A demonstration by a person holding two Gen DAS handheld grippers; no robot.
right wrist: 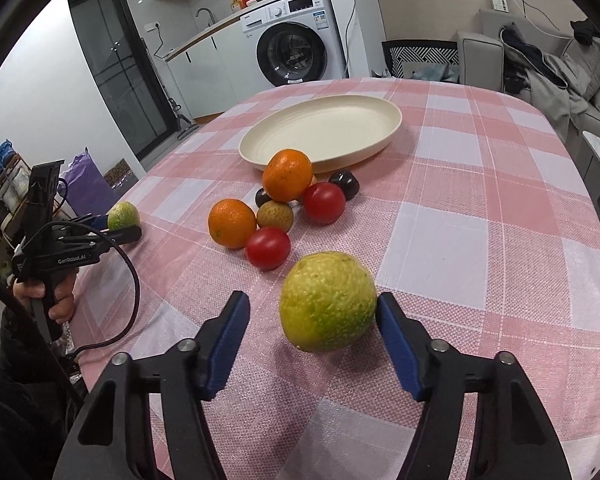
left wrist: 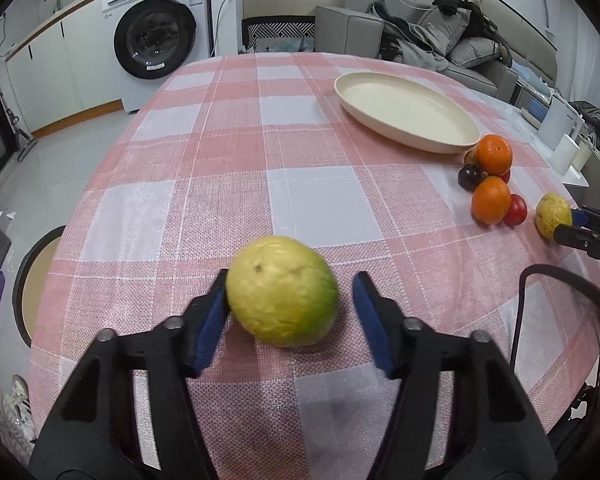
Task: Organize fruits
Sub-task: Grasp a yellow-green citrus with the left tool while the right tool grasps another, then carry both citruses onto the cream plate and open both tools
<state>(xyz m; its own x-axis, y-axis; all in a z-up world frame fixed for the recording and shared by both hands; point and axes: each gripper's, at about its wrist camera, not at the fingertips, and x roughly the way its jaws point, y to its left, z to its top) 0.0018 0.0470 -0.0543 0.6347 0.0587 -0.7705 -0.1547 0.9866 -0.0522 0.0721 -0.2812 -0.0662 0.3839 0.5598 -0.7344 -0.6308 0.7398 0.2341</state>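
Your pink-checked tablecloth (left wrist: pixel 228 152) lay before a washing machine (left wrist: pixel 156 28) at upper left, cream plate (right wrist: pixel 324 128) mid-frame, with each yellow-green guava (left wrist: pixel 282 292) (right wrist: pixel 327 300), roundish with no clear long axis, low in centre between the part-open left gripper (left wrist: pixel 288 300) and right gripper (right wrist: pixel 314 320), one pad touching.

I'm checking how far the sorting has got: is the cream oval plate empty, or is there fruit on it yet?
Empty. The cream oval plate shows only its bare inside; the oranges and tomatoes lie on the tablecloth beside it.
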